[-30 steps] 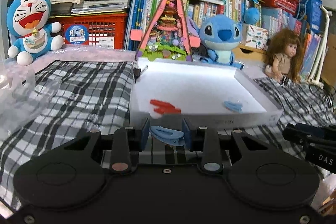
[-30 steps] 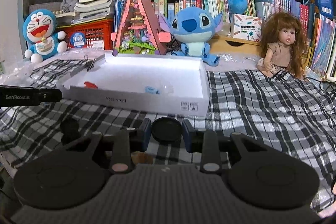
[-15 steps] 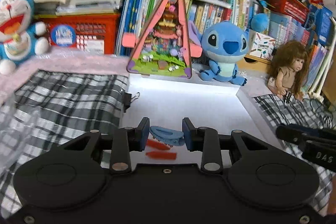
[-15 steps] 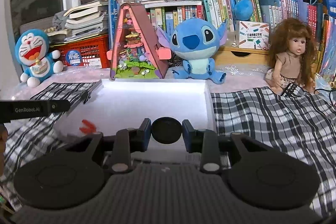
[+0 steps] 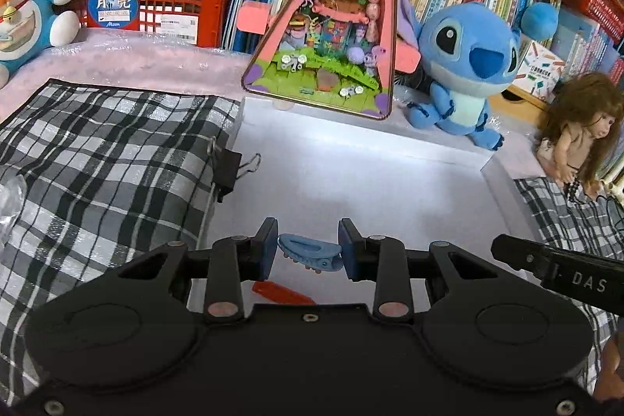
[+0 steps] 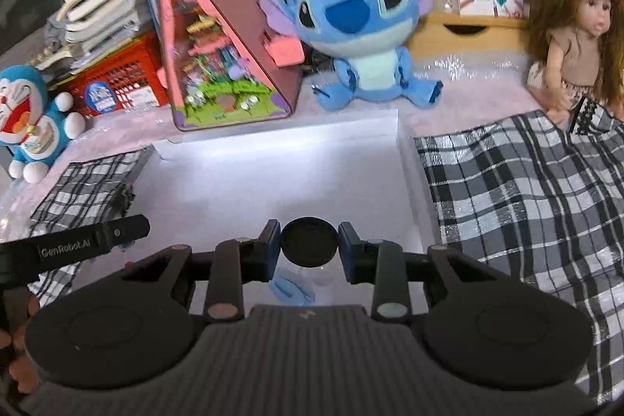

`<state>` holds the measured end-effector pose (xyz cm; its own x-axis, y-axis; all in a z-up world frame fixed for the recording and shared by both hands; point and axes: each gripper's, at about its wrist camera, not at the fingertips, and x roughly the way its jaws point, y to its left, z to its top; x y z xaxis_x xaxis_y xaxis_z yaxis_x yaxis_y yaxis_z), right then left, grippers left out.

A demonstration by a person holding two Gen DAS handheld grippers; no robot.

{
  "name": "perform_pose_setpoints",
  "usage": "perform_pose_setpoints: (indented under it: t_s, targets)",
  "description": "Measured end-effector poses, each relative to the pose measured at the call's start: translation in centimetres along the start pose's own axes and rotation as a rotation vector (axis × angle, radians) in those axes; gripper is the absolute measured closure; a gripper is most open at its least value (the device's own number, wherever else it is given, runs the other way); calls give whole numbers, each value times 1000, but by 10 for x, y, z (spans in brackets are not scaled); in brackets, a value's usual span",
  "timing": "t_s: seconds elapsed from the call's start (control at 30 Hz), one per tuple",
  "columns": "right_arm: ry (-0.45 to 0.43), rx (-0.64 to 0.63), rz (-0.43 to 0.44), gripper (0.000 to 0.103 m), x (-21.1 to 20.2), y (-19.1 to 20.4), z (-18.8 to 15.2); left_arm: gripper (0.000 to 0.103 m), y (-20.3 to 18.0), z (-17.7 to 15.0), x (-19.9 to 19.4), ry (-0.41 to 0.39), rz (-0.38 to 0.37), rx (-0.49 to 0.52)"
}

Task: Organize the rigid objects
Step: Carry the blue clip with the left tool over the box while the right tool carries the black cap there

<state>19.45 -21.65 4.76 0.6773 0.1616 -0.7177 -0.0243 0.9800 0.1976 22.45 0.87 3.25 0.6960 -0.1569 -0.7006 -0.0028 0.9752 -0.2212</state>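
We hold both loads over the white tray [image 5: 351, 158]. Left gripper [image 5: 308, 254] fingers clamp the blue hair clip [image 5: 310, 253]; right gripper [image 6: 309, 247] fingers clamp the black disc [image 6: 309, 246]. Advice: lower close to the tray floor before releasing, clear of the red clip [image 5: 282, 293] at 6 o'clock. Hair clip: toothed, curved plastic. Disc: flat, matte, round.

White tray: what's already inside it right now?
Inside the white tray: a red clip under the left tongs, and a light-blue clip under the right tongs. Both are half hidden by the tongs; the tray's near end is covered.
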Motion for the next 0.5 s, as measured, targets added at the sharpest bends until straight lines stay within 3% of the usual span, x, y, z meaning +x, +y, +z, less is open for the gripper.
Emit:
perform_pose_setpoints:
  t_s: [0.5]
  targets:
    - [30,-100,-59,66,35,13,2,71,-9,-13,15,-6,60,55]
